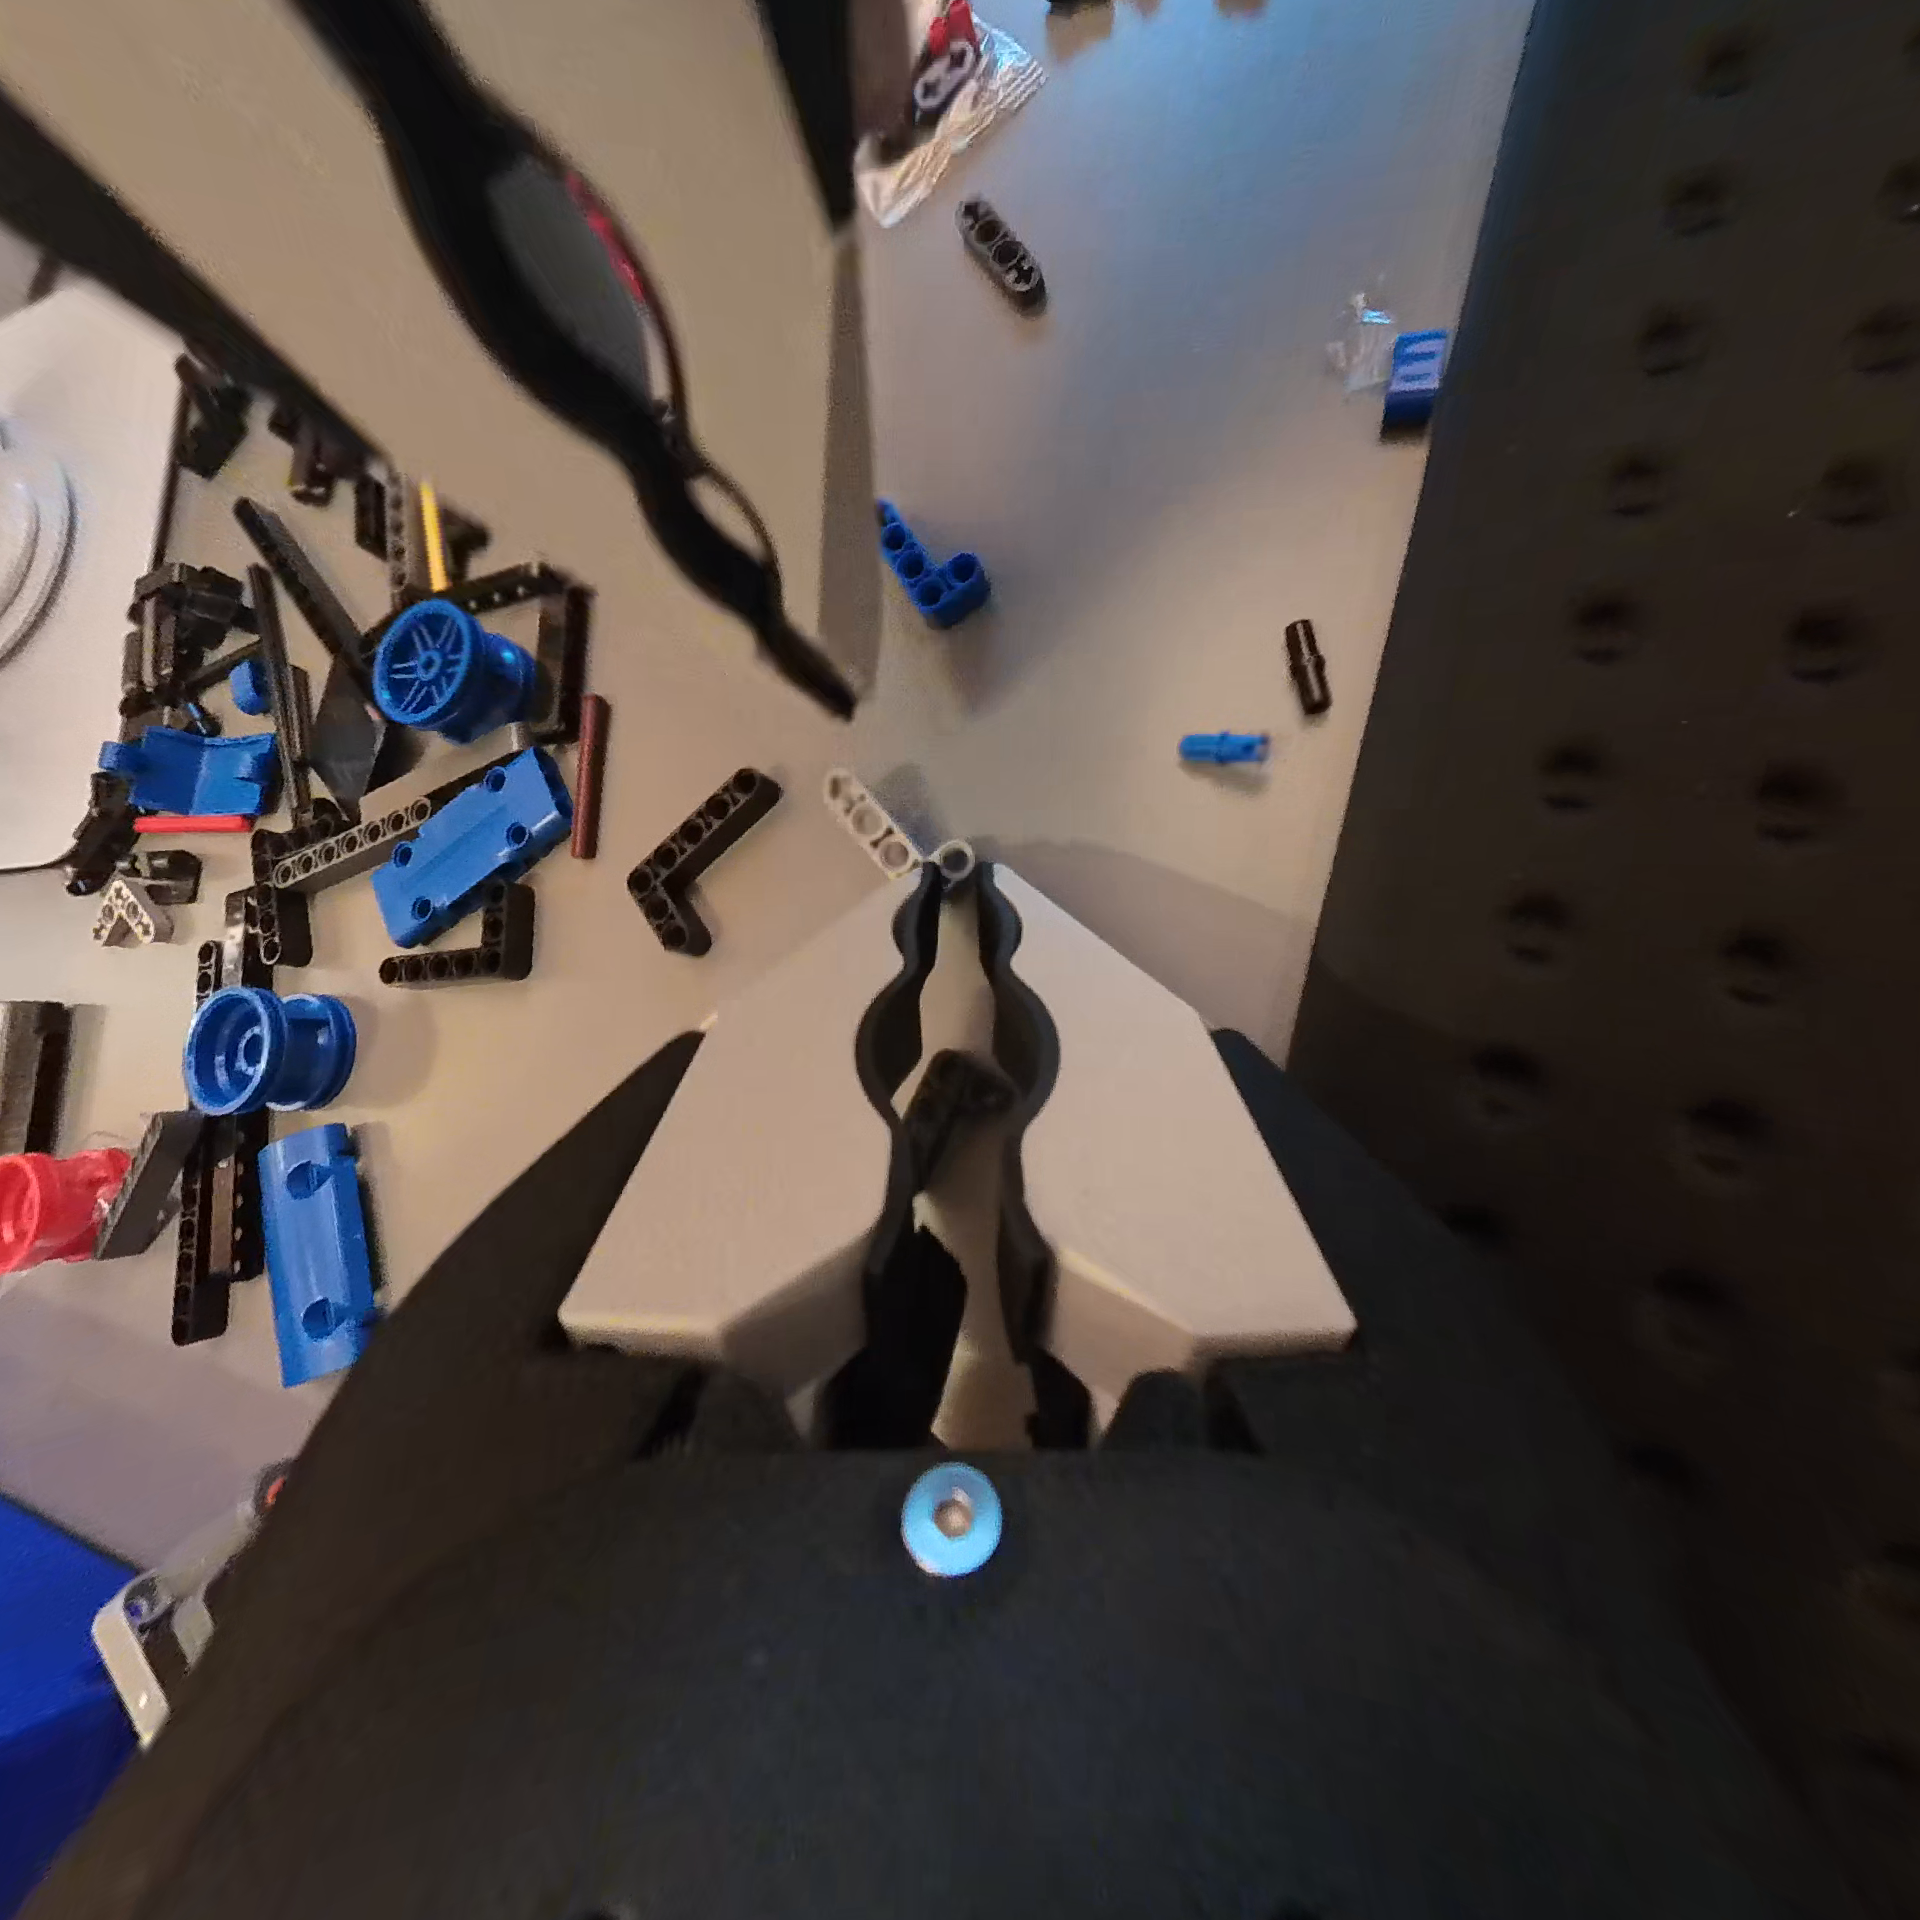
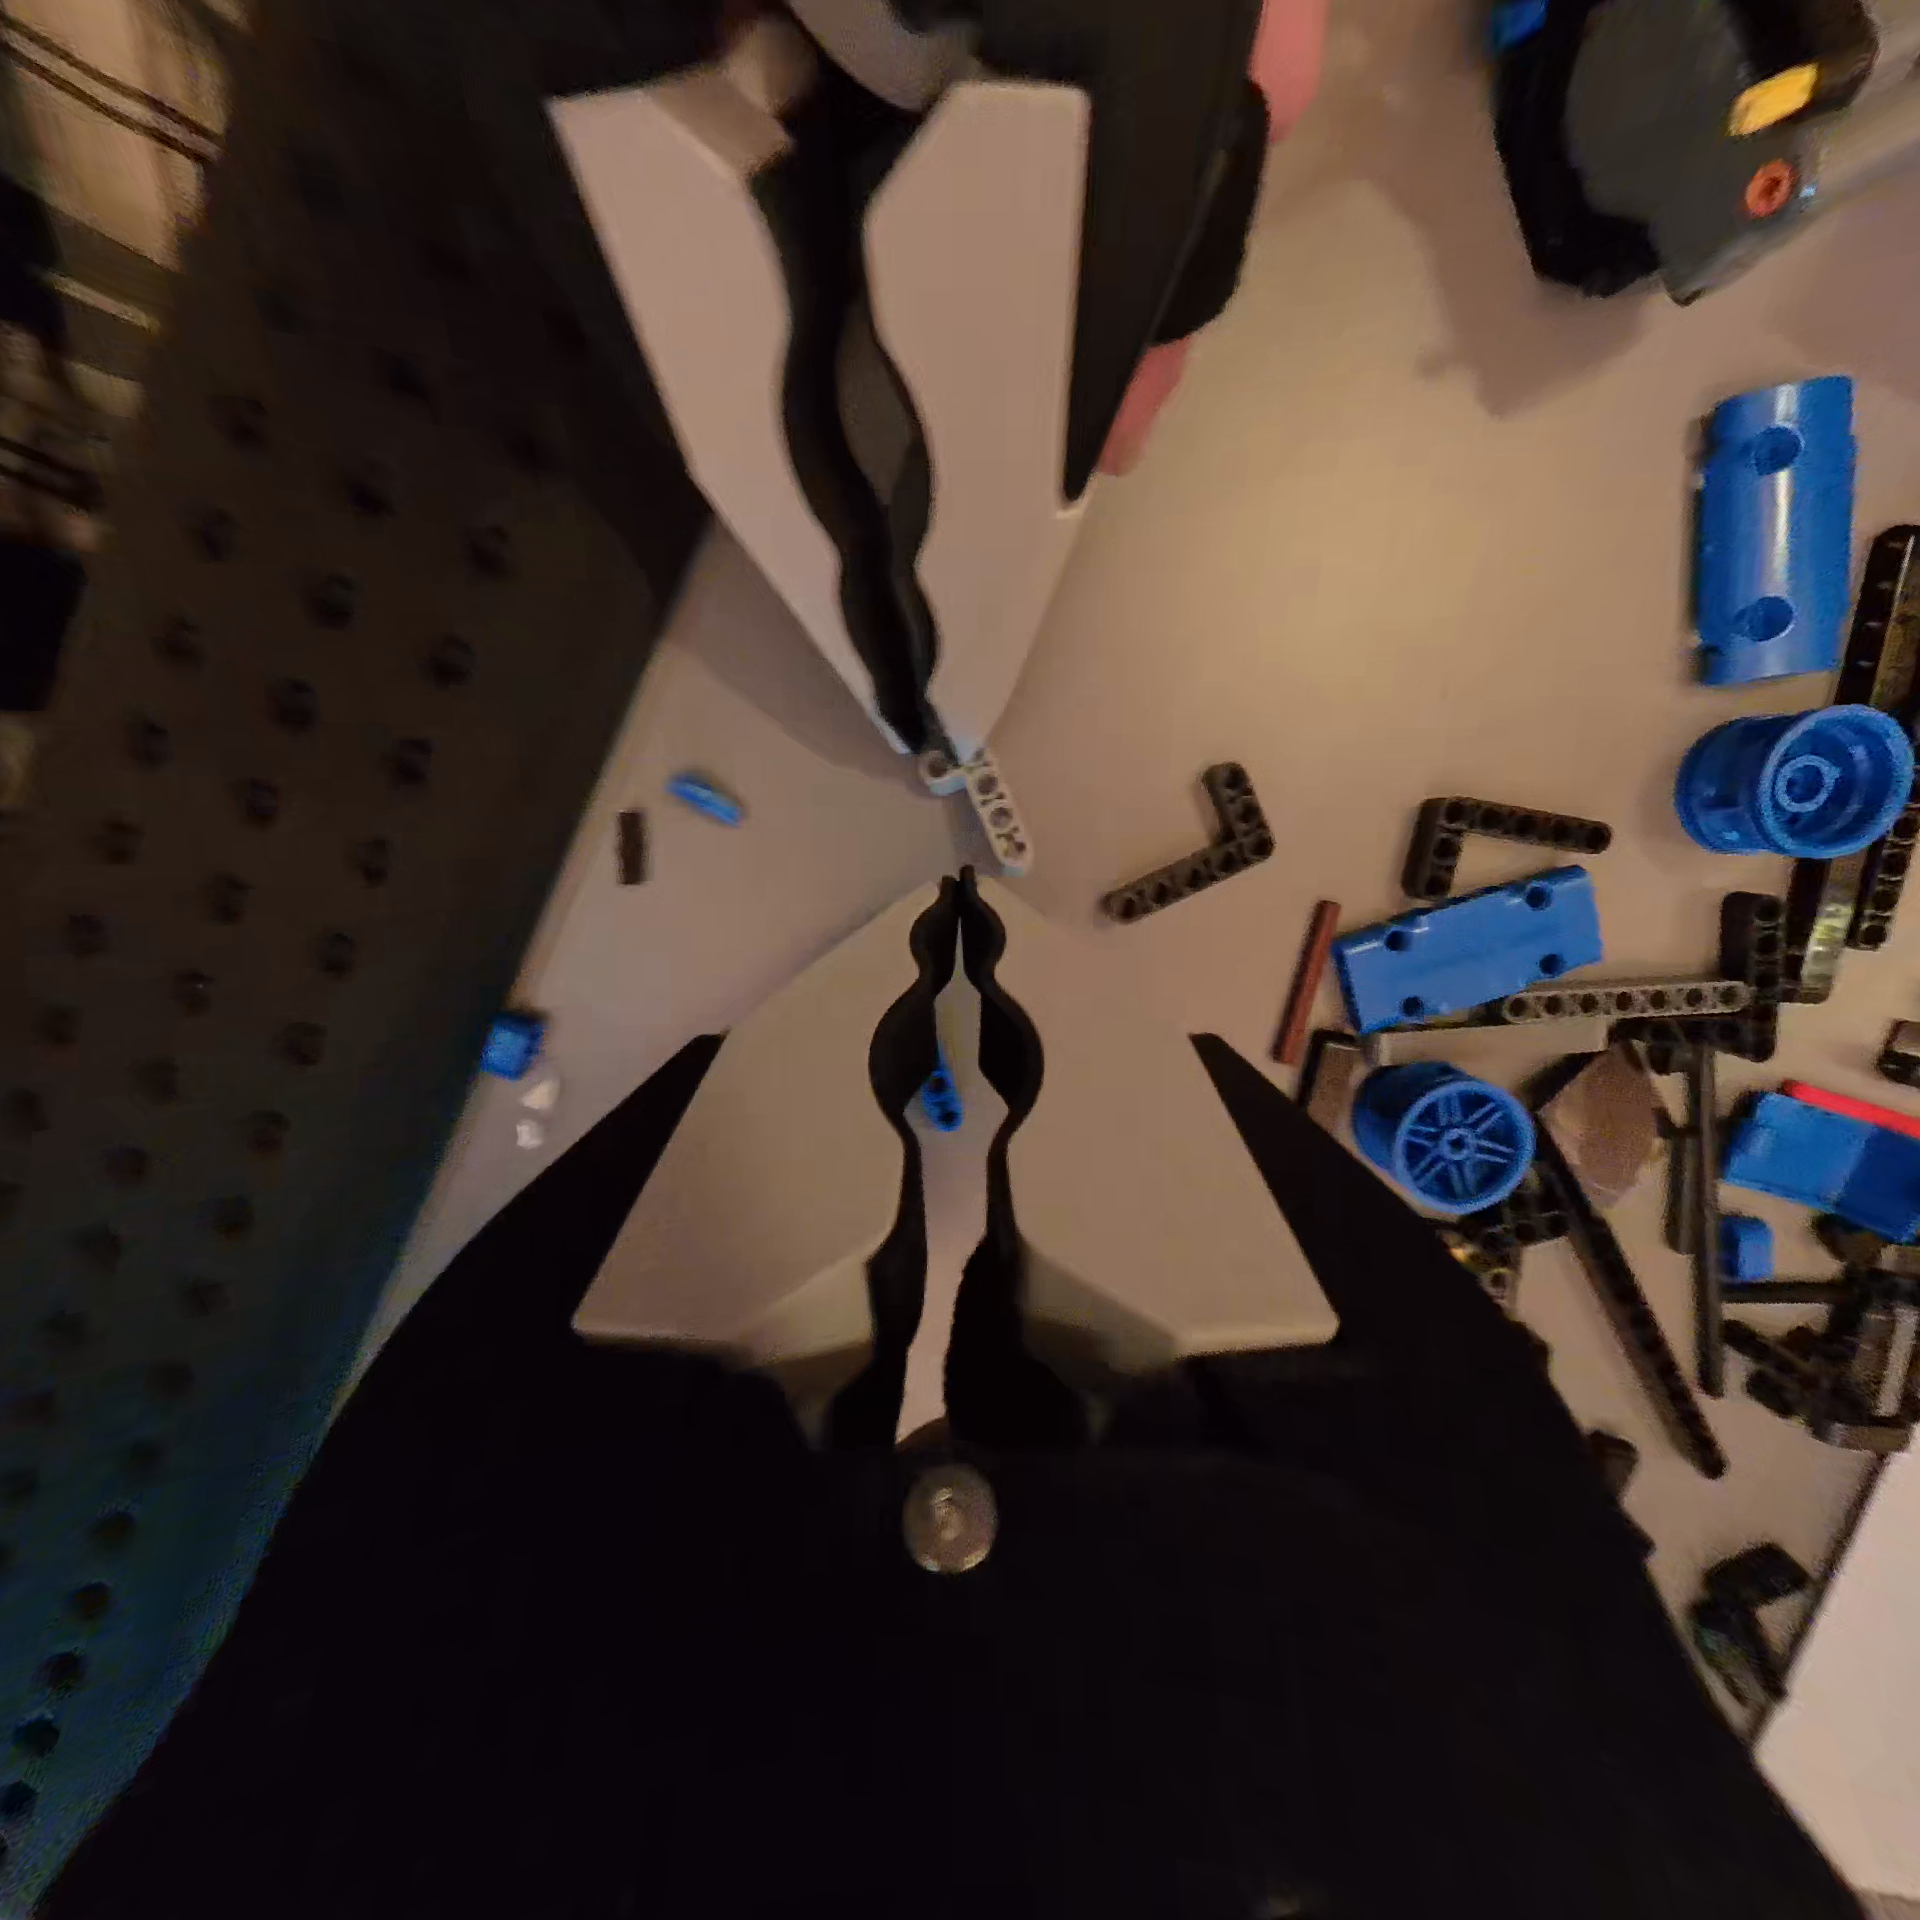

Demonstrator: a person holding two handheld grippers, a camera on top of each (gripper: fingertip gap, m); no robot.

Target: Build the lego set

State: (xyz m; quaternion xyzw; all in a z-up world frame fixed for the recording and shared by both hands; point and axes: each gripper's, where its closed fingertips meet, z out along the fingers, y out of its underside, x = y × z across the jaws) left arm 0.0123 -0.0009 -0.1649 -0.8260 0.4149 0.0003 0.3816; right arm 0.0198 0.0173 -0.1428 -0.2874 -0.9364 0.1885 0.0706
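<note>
- The small grey beam lies flat on the table, and the left gripper has its fingertips at one end of it, pinching what looks like a small grey round piece that touches that end; whether this is a separate bush or the beam's own last hole cannot be told.
- In the right wrist view the same grey beam sits just ahead of the right gripper, whose jaws are pressed together on nothing, tips close to the beam but apart from it.
- The beam is likely light, stiff and smooth plastic, so it would skid on the table if pushed; its long flat sides look like the surest place to grip, across the narrow width.
- Beside the grey beam lies a black L-shaped beam, and beyond that a flat blue panel and a dark brown rod.
- Further out from the beam on that side is the heap of loose parts, with a spoked blue wheel hub and a second blue hub.
- On the beam's other side, well apart from it, lie a blue pin, a black pin and a blue L-shaped beam.
- A dark wall with rows of holes edges the table past the pins.
</note>
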